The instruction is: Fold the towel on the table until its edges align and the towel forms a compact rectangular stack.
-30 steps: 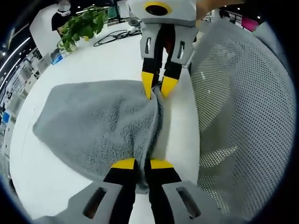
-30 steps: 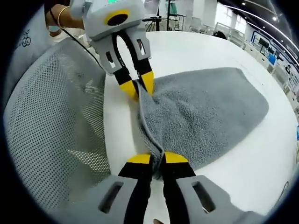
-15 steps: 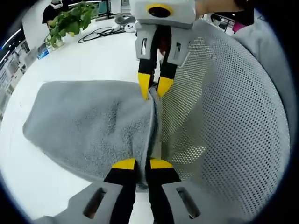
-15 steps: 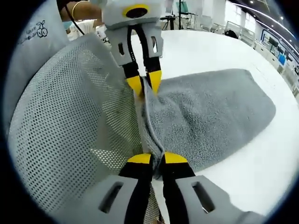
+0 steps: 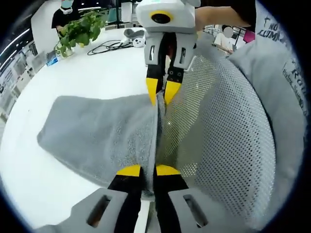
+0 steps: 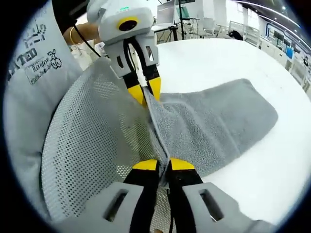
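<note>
A grey terry towel lies partly on the white table, with its near edge lifted and stretched taut between the two grippers. My left gripper is shut on one corner of that edge, and it faces me as the left gripper in the right gripper view. My right gripper is shut on the other corner, and the left gripper view has that right gripper opposite. The held edge hangs past the table's rim, over a mesh chair.
A grey mesh chair back stands just off the table edge under the held edge. A person in a grey printed shirt is behind it. A potted plant and black cables sit at the table's far side.
Both grippers have drawn the held towel edge back off the table over the mesh chair. The towel slid with them toward the table's rim. Both stay shut on it.
</note>
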Demonstrator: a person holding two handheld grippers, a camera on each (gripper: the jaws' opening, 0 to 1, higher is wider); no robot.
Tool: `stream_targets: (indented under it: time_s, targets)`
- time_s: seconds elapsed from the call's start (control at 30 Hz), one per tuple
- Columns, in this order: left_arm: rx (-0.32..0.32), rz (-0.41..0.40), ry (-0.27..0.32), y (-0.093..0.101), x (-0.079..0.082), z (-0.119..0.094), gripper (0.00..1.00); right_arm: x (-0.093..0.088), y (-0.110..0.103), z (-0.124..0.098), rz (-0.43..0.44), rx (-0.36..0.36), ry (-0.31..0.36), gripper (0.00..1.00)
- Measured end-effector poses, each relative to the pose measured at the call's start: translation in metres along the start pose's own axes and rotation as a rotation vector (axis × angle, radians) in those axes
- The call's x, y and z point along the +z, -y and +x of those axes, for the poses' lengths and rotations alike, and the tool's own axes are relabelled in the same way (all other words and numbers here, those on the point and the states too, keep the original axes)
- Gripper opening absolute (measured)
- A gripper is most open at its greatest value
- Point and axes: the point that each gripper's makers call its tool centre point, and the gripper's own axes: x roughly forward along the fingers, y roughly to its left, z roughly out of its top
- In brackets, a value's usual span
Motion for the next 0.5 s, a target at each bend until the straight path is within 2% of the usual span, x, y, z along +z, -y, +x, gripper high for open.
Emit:
stream_targets:
  time_s: [0.37,0.5]
  targets:
    - [0.03,-0.027,0.064,0.0,0.02,-0.033,0.08,0.027,-0.009,-0.031,0.016,0.012,0.072,0.04]
    - [0.013,-0.03,0.082,0.003,0.028,-0.044,0.08,0.036,-0.012,-0.043,0.023,0.026,0.093,0.04]
